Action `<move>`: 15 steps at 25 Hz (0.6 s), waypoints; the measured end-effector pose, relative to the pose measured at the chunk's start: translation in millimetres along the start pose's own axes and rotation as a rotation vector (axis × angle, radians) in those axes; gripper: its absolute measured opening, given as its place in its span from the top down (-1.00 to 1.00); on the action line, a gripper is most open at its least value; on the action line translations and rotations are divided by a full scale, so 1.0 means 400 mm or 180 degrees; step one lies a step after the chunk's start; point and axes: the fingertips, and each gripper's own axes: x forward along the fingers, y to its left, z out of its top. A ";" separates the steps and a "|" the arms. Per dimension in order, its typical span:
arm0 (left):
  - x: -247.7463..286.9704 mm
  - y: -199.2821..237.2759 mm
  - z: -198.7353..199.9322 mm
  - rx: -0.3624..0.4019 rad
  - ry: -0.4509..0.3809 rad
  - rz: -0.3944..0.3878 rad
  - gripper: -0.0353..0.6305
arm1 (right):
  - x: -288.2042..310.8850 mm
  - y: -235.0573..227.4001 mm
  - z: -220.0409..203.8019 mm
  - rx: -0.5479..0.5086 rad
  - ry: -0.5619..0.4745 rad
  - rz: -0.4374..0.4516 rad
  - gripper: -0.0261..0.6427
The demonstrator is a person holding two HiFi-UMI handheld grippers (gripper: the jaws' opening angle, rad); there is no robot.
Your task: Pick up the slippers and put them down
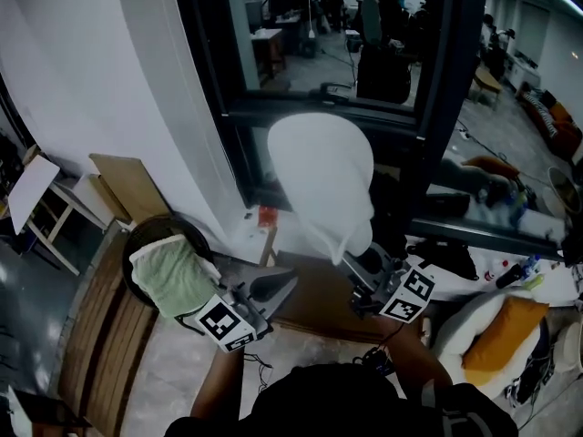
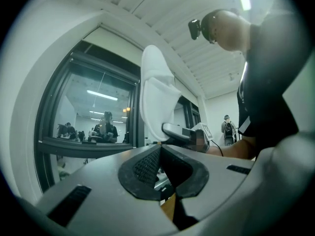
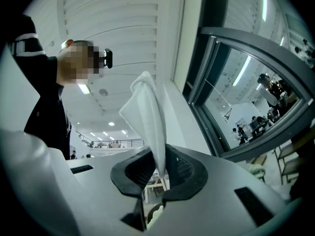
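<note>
A white slipper (image 1: 319,176) hangs in the air in front of the dark window frame, sole side towards me. My right gripper (image 1: 351,264) is shut on its lower edge; in the right gripper view the thin white edge (image 3: 147,117) rises from between the black pads (image 3: 184,167). My left gripper (image 1: 284,282) hovers lower left of it, jaws together and holding nothing. In the left gripper view the slipper (image 2: 155,92) stands upright beyond the left gripper (image 2: 160,154). A pale green terry slipper (image 1: 173,276) lies on a dark round basket (image 1: 146,235) at the left.
A slatted wooden bench (image 1: 100,335) runs along the left. Behind it are a cardboard sheet (image 1: 127,185) and a white shelf (image 1: 46,212). The black window frame (image 1: 319,107) stands right behind the slipper. An orange cushion (image 1: 496,335) and small clutter lie at the right.
</note>
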 end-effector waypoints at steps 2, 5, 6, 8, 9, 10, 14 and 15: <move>-0.004 0.009 -0.027 -0.0034 0.0010 0.0046 0.86 | -0.009 -0.019 -0.045 0.0161 0.0043 -0.0047 0.75; -0.008 0.037 -0.079 -0.0138 0.0063 0.0104 0.86 | -0.026 -0.064 -0.131 0.0466 0.0127 -0.0178 0.75; -0.014 0.035 -0.106 -0.0228 0.0112 0.0127 0.86 | -0.042 -0.072 -0.168 0.0613 0.0190 -0.0249 0.75; -0.028 0.018 -0.166 -0.0472 0.0241 0.0193 0.86 | -0.087 -0.077 -0.252 0.0925 0.0357 -0.0419 0.75; -0.033 0.013 -0.199 -0.0586 0.0313 0.0236 0.86 | -0.109 -0.083 -0.296 0.1060 0.0438 -0.0502 0.75; -0.036 0.013 -0.235 -0.0678 0.0383 0.0281 0.86 | -0.128 -0.095 -0.342 0.1179 0.0512 -0.0580 0.75; -0.050 0.018 -0.393 -0.1018 0.0555 0.0431 0.86 | -0.208 -0.135 -0.523 0.1679 0.0729 -0.0919 0.75; -0.054 0.021 -0.433 -0.1117 0.0578 0.0452 0.86 | -0.223 -0.143 -0.567 0.1818 0.0761 -0.0998 0.75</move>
